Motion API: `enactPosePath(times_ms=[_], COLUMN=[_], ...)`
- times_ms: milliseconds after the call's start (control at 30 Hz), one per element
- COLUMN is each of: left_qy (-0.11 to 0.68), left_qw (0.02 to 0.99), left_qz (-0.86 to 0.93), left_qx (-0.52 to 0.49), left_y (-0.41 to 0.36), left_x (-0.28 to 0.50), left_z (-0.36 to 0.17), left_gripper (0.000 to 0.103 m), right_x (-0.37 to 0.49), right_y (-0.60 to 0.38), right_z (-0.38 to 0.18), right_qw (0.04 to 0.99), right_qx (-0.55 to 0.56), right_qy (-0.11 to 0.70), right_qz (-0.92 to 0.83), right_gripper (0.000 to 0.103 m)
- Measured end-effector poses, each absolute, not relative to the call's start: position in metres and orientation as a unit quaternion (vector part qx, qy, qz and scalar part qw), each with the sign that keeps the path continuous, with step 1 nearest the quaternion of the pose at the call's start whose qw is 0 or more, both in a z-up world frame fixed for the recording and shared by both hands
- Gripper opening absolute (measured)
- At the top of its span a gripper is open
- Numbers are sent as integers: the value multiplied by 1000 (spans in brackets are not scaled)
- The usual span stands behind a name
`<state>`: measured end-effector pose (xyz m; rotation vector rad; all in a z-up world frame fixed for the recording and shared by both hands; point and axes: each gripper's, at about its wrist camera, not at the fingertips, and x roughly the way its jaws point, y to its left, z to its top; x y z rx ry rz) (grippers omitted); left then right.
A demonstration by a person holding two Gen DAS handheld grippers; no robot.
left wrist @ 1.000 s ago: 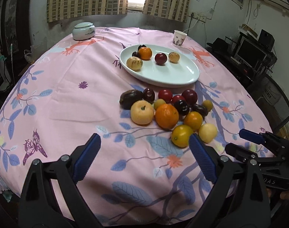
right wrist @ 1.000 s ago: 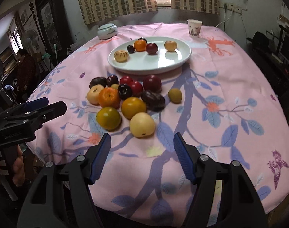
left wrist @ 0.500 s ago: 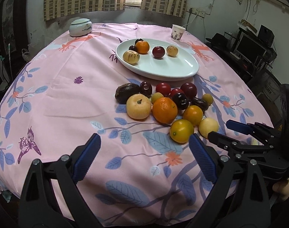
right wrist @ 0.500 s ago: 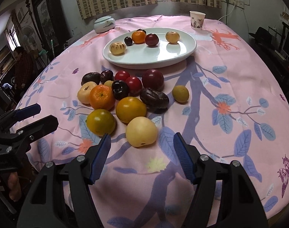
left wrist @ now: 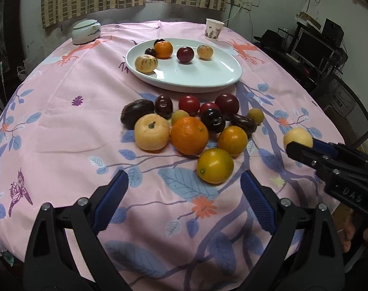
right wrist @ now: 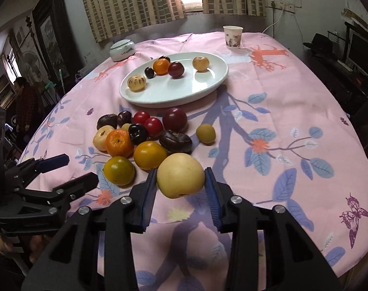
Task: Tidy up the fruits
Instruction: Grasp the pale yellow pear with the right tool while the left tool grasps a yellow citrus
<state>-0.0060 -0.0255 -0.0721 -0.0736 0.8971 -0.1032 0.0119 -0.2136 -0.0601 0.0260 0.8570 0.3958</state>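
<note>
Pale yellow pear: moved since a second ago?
Yes. The pear, then beside the yellow orange on the cloth, is now clamped in the right gripper, pulled right of the pile.

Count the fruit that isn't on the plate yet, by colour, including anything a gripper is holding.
orange fruit: 3
bright red fruit: 2
dark fruit (maroon, brown or black): 5
small yellow-green fruit: 2
pale cream fruit: 2, one of them held in the right gripper
Total: 14
</note>
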Motion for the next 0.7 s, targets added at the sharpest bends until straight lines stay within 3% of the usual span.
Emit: enactPosePath(times_ms=[167,233,267,300,700], left_qy=[448,451,456,464,432], left_qw=[892,891,888,883,898], left_qz=[-59,-58,-60,-62,-80], left_qx=[-14,-11,-13,-17,-30], left_y=[-51,-57,-58,-59,-51], left_x=[11,17,20,23,-3], left_z=[-88,-93,-96,-100,-74], left_gripper=[94,86,69,42,41], right_x=[8,7,6,6,0], right_y=[-231,-237,-241,-243,-232], right_z=[-61,-60,-60,-60,-57], right_qw=[887,887,887,888,884], right_qx=[38,43,47,50,46], right_qy=[416,416,416,415,413], right_qz=[197,196,194,193,213], right_gripper=[40,40,40,40,40])
